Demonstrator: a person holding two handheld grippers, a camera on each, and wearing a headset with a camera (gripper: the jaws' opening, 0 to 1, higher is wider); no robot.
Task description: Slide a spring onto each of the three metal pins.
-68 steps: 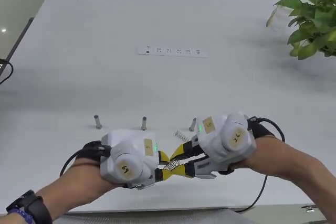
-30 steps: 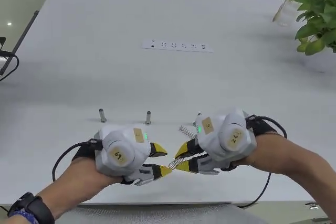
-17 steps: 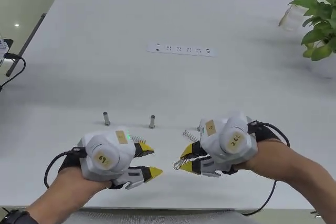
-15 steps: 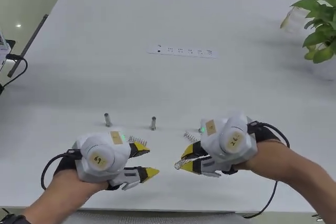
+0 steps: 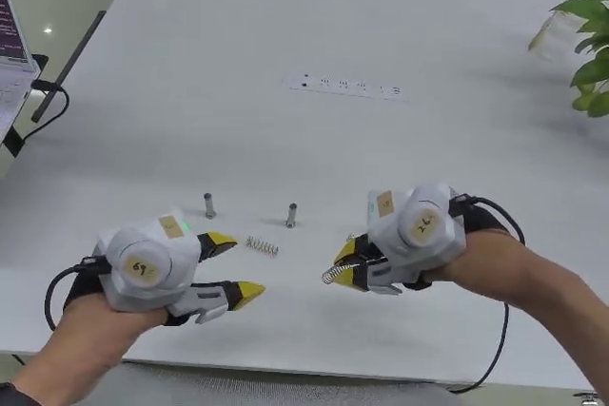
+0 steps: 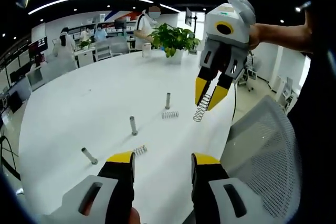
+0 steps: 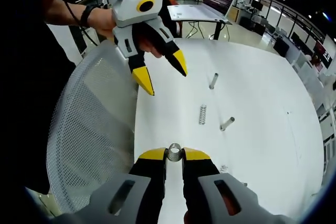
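Observation:
My right gripper (image 5: 344, 267) is shut on one end of a spring (image 5: 332, 275), which sticks out to the left above the white table (image 5: 381, 159). Its own view shows the coil (image 7: 174, 153) pinched between the yellow tips of the right gripper (image 7: 174, 156). Well apart from it on the left, my left gripper (image 5: 236, 264) stands open and holds nothing; its tips (image 6: 163, 158) are spread. Two upright metal pins (image 5: 208, 204) (image 5: 291, 215) stand behind a loose spring (image 5: 261, 245). The left gripper view shows three pins (image 6: 167, 100) (image 6: 133, 125) (image 6: 88, 156) and two loose springs (image 6: 169, 114) (image 6: 139, 150).
A white power strip (image 5: 347, 86) lies further back on the table. A plant (image 5: 595, 68) stands at the far right, a laptop (image 5: 11, 45) and cable (image 5: 52, 102) at the left edge. A mesh chair (image 7: 89, 140) is just off the table's near edge.
The left gripper opened, let go of the spring both grippers held, and moved left. The right gripper keeps the spring. A loose spring now shows where the left gripper was.

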